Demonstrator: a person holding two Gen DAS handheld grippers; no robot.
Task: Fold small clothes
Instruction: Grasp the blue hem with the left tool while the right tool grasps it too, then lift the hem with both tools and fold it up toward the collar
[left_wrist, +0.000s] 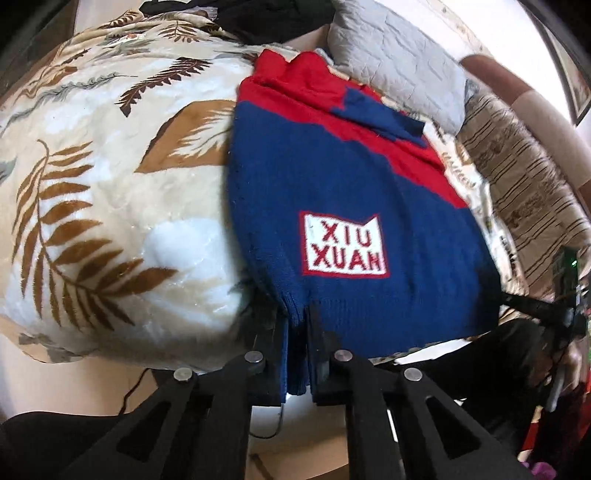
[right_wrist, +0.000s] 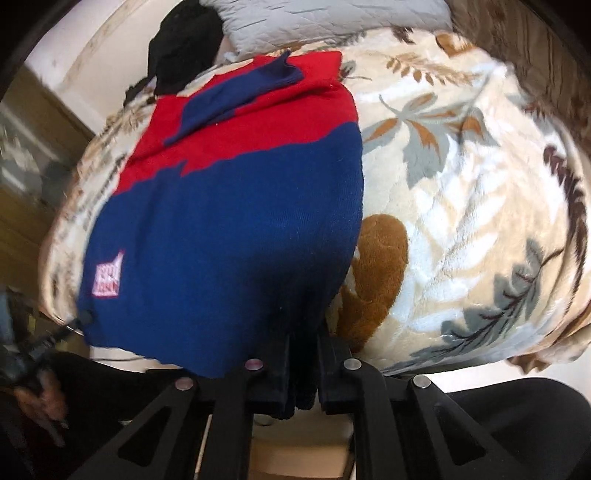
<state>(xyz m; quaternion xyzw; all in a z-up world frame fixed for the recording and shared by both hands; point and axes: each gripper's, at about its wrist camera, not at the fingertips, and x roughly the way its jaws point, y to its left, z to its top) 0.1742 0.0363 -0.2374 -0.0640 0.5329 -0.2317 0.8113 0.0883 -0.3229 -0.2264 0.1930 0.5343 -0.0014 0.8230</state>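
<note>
Knit sweater (left_wrist: 343, 177) spread on leaf-print blanket (left_wrist: 110, 206), near hem at the bed's near edge. Left gripper (left_wrist: 297, 354) and right gripper (right_wrist: 303, 373) each pinching that hem; red, probably collar, end straight ahead, away from both.

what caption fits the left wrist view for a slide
Left gripper shut on the hem of a blue and red sweater spread on a leaf-print blanket.
</note>
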